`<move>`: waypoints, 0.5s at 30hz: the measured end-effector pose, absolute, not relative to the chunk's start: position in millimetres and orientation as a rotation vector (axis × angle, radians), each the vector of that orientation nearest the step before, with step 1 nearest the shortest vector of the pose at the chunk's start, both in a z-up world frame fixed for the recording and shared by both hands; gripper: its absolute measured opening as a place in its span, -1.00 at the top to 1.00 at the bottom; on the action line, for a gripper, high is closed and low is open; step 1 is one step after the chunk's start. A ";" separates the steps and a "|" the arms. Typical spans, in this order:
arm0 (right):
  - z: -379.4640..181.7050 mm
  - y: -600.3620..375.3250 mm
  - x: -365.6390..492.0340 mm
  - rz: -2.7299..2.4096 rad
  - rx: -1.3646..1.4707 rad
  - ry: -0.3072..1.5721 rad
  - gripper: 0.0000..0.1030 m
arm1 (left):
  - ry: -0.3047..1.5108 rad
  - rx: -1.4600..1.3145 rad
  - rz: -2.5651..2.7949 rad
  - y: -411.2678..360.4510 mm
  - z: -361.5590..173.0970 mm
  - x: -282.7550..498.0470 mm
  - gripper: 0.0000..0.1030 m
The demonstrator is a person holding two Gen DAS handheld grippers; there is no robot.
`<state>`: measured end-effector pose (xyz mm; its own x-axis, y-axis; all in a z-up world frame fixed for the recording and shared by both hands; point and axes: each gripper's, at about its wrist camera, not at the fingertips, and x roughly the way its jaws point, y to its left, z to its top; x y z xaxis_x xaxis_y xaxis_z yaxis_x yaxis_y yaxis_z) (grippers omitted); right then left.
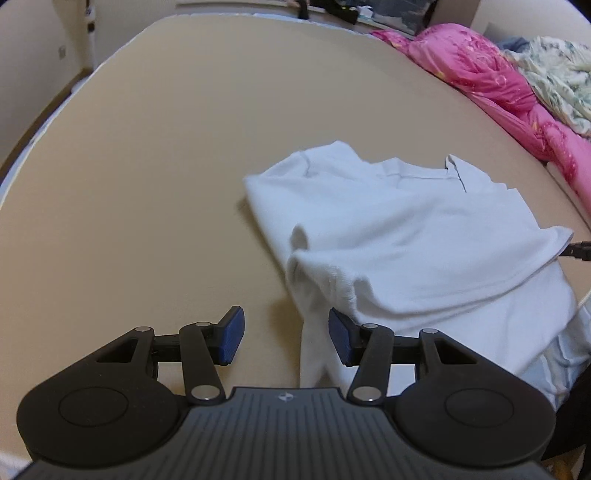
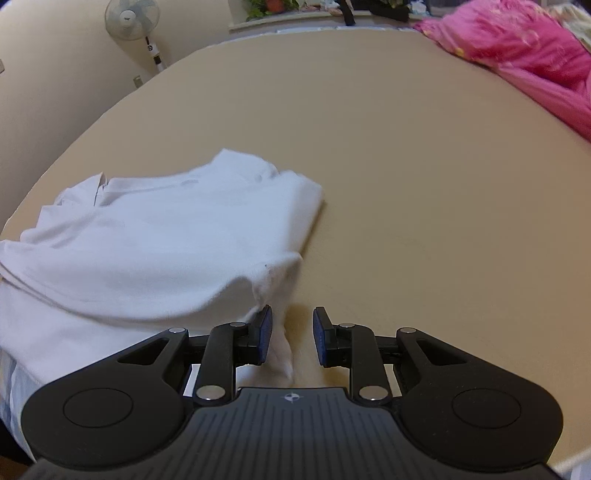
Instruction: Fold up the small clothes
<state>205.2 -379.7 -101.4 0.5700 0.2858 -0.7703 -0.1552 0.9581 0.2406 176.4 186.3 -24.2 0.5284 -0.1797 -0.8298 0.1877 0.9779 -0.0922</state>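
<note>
A white shirt lies partly folded on the tan table, its collar at the far side and a sleeve doubled over the body. My left gripper is open at the shirt's near left corner, with the hem lying between its blue pads. In the right wrist view the shirt lies at the left. My right gripper is open at the shirt's near right corner, with a fold of hem between its pads. Neither gripper holds the cloth.
A pink quilt and a floral cloth are heaped along the table's far right edge. A standing fan is beyond the far left edge. A dark cable end shows at the right of the shirt.
</note>
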 end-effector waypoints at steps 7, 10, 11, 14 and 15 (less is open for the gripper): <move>-95.4 -369.2 234.9 0.203 0.191 0.868 0.51 | 0.918 -0.027 -0.230 176.5 -25.2 212.4 -0.08; -96.7 -369.5 245.8 0.175 0.216 0.853 0.51 | 0.896 -0.044 -0.240 171.0 -25.9 224.7 -0.08; -96.9 -369.3 248.4 0.169 0.222 0.847 0.51 | 0.890 -0.047 -0.243 169.8 -26.2 227.2 -0.08; -100.9 -368.8 256.7 0.171 0.242 0.852 0.51 | 0.874 -0.051 -0.242 166.5 -27.9 233.7 -0.08; -102.5 -367.6 258.7 0.173 0.242 0.855 0.51 | 0.873 -0.053 -0.243 165.4 -28.8 235.4 -0.07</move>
<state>258.7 -367.6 -102.5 0.6447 0.2473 -0.7233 -0.0540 0.9586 0.2796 235.4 165.4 -28.8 0.6169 -0.2326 -0.7519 0.1895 0.9711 -0.1449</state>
